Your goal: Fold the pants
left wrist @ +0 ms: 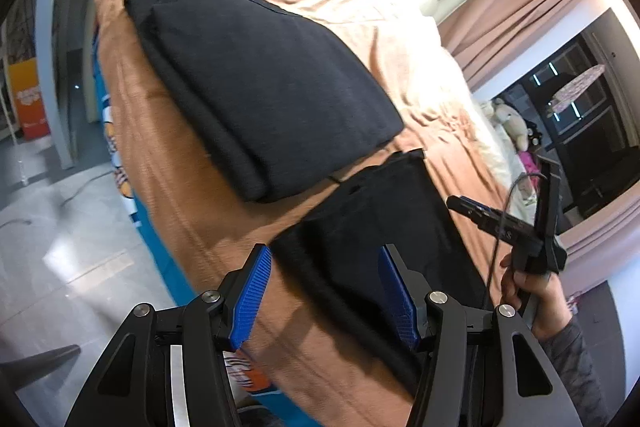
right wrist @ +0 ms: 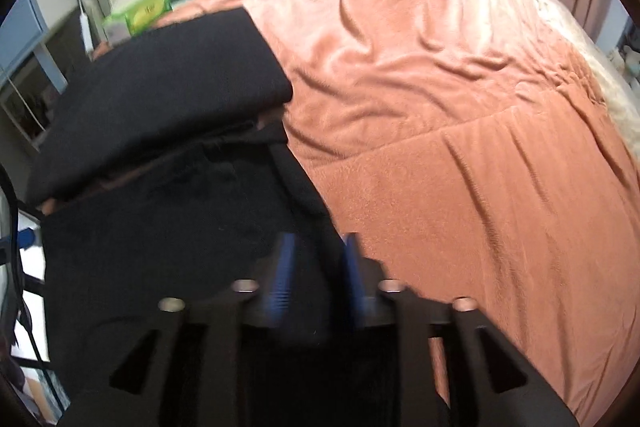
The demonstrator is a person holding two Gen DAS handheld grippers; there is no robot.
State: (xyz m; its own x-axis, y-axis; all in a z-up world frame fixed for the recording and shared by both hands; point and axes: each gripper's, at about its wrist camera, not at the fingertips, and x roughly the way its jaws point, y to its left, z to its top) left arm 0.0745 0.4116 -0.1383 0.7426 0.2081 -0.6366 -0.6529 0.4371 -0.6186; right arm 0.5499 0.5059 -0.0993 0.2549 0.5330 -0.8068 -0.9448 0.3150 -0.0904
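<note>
Your left gripper (left wrist: 326, 291) hangs open over black pants (left wrist: 372, 223) on bed (left wrist: 420, 39); right gripper (right wrist: 318, 267), blurred, part-open astride pants edge, grip unclear.

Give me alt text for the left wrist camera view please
Black pants lie folded on a bed's orange blanket, a second black piece nearer. The left gripper hovers open, blue fingers apart; a hand holds the right gripper at right.
</note>
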